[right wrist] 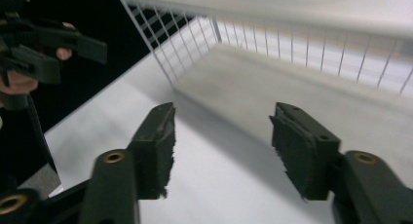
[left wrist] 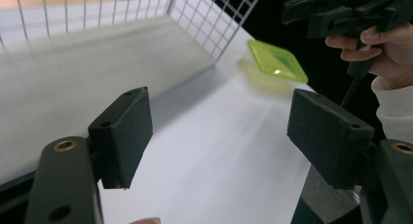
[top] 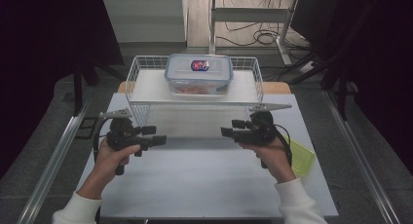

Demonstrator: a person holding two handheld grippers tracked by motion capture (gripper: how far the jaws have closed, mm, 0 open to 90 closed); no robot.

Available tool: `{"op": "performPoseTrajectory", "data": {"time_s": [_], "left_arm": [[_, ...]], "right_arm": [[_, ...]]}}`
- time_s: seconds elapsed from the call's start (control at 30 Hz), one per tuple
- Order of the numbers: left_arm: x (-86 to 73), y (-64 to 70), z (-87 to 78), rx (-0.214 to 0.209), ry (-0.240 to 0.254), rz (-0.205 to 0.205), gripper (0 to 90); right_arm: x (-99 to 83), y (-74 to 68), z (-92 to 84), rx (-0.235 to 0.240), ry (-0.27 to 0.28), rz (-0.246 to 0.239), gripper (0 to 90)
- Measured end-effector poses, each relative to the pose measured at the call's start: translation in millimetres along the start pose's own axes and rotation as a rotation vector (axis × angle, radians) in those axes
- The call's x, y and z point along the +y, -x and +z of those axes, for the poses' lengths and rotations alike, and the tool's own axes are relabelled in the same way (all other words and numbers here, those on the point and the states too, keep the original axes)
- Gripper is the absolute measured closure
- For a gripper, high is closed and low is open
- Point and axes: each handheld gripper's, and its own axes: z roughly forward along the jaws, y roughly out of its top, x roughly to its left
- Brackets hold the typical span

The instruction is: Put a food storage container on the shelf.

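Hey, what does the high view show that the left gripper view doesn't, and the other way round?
High view adds: a clear lidded container with a red and blue label sitting on top of the wire rack, the person's white sleeves, and the left gripper seen from outside.
Left gripper view adds: a close look along that gripper's own black pads, standing apart with nothing between them above the white table.
Both take in: the rack, the table, the green dish near the table's right edge, and the right gripper in its hand, jaws open.
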Motion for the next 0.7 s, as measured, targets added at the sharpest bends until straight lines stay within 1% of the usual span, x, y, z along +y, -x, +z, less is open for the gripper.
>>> {"op": "performPoseTrajectory", "data": {"time_s": [0.03,0.07,0.1,0.13,0.17,0.27,0.33,0.47,0.53,0.57,0.6,0.63,0.67,0.7], "left_arm": [[0.0,0.0,0.0,0.000,0.000,0.000,23.8],[-7.9,1.7,3.8,0.013,-0.024,0.013,23.6],[-7.9,1.7,3.8,0.013,-0.024,0.013,23.7],[-15.0,3.5,8.2,0.032,-0.052,0.027,23.7],[-18.4,3.9,10.4,0.036,-0.065,0.030,23.7],[-28.2,4.1,16.2,0.049,-0.095,0.033,23.7],[-35.1,4.3,18.5,0.046,-0.108,0.028,23.7],[-45.7,6.4,20.2,0.059,-0.141,0.038,23.8],[-48.3,6.8,20.8,0.067,-0.150,0.034,23.9],[-49.2,7.3,21.6,0.075,-0.153,0.035,23.9],[-50.1,7.9,22.6,0.090,-0.161,0.042,23.9],[-50.1,7.9,22.6,0.090,-0.161,0.042,23.9],[-52.2,9.7,24.3,0.105,-0.181,0.057,23.9],[-52.9,9.9,25.0,0.098,-0.190,0.061,23.9]], "right_arm": [[-6.6,-0.6,0.3,0.003,-0.011,0.000,38.8],[-12.8,-1.2,0.5,0.008,-0.021,0.000,38.3],[-18.9,-2.0,0.5,0.008,-0.026,-0.004,38.0],[-24.4,-2.7,0.3,0.010,-0.033,-0.002,37.6],[-29.9,-2.9,-0.2,0.015,-0.042,0.001,37.3],[-46.6,-2.8,-0.6,0.016,-0.066,0.013,36.6],[-56.2,-2.0,-1.3,0.014,-0.081,0.022,36.3],[-71.1,1.1,-4.3,0.016,-0.097,0.033,35.9],[-78.6,2.1,-6.0,0.021,-0.106,0.034,35.5],[-81.8,3.0,-5.8,0.021,-0.122,0.029,35.1],[-84.5,4.0,-5.2,0.013,-0.150,0.015,34.4],[-86.8,4.8,-5.6,-0.005,-0.169,0.005,34.4],[-89.2,6.3,-5.7,-0.013,-0.179,0.004,34.2],[-91.4,7.4,-5.8,-0.011,-0.185,0.011,34.0]]}}
